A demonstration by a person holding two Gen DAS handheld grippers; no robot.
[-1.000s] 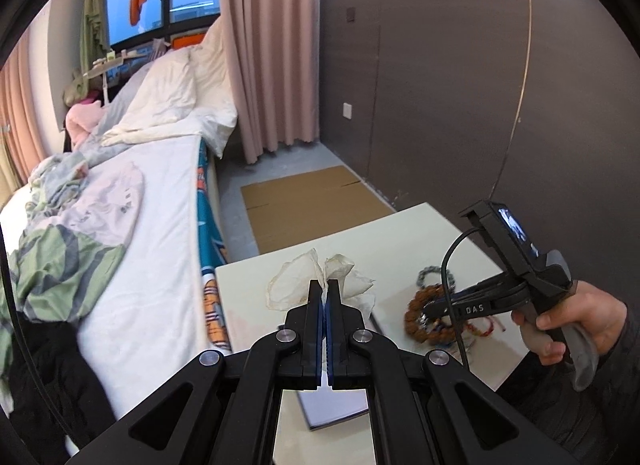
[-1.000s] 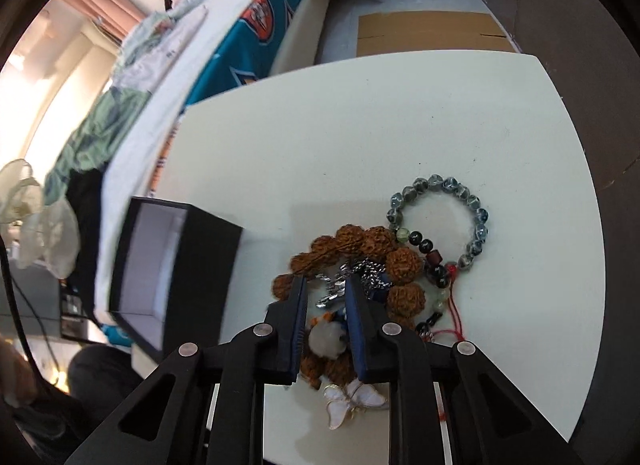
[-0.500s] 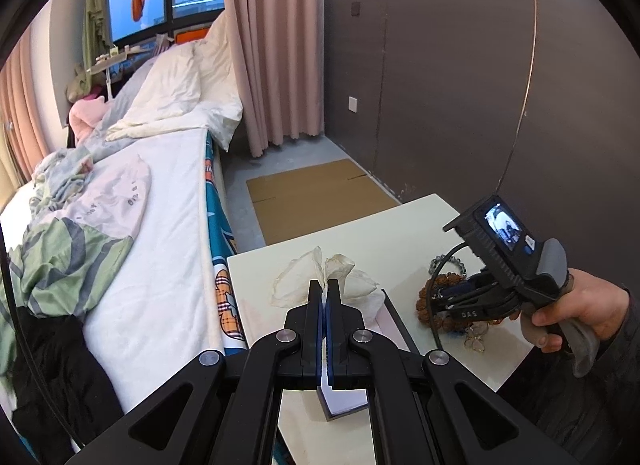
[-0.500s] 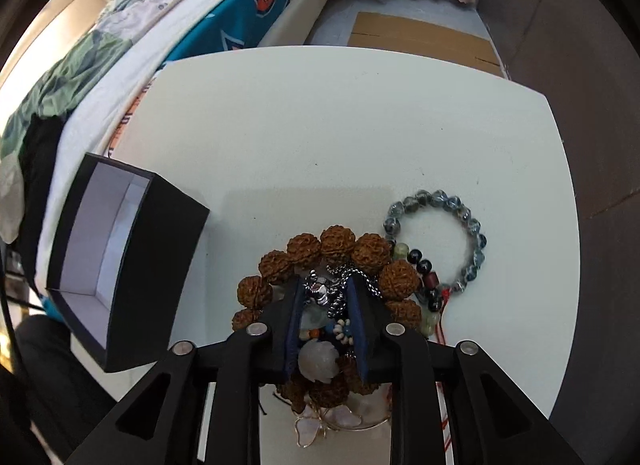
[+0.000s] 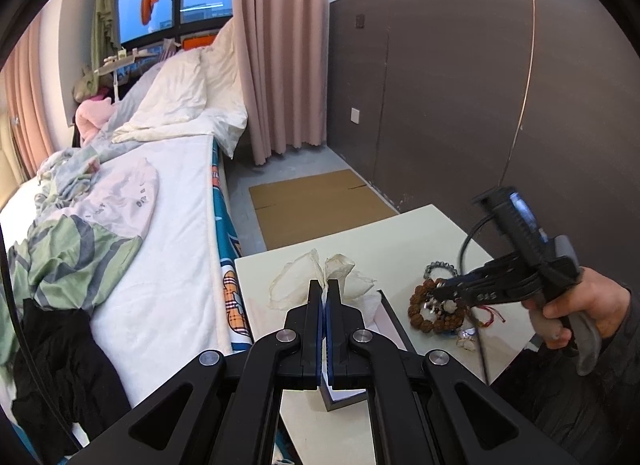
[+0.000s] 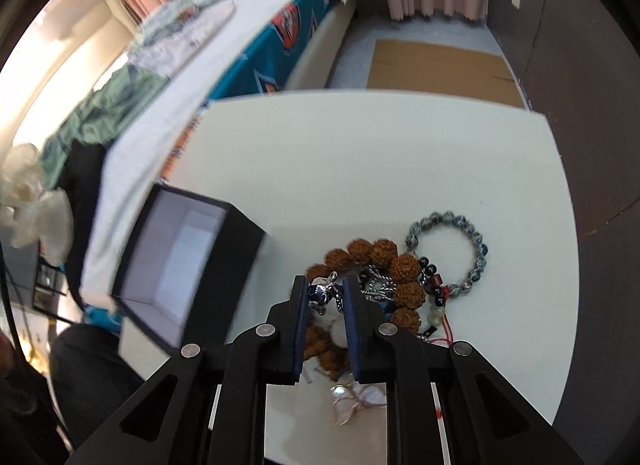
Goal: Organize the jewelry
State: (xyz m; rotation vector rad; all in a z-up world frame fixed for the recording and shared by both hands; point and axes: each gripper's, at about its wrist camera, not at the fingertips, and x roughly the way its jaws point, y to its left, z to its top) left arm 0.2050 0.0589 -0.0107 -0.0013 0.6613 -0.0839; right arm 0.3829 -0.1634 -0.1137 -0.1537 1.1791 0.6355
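Silver trinket [image 6: 326,292] between closing right tool [image 6: 326,293] jaws — above bracelet pile [image 6: 394,279]

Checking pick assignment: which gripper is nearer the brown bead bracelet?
Right. The right gripper is directly over the brown bead bracelet, jaws closing on a silver piece. The left gripper holds white fabric, off beside the pile.
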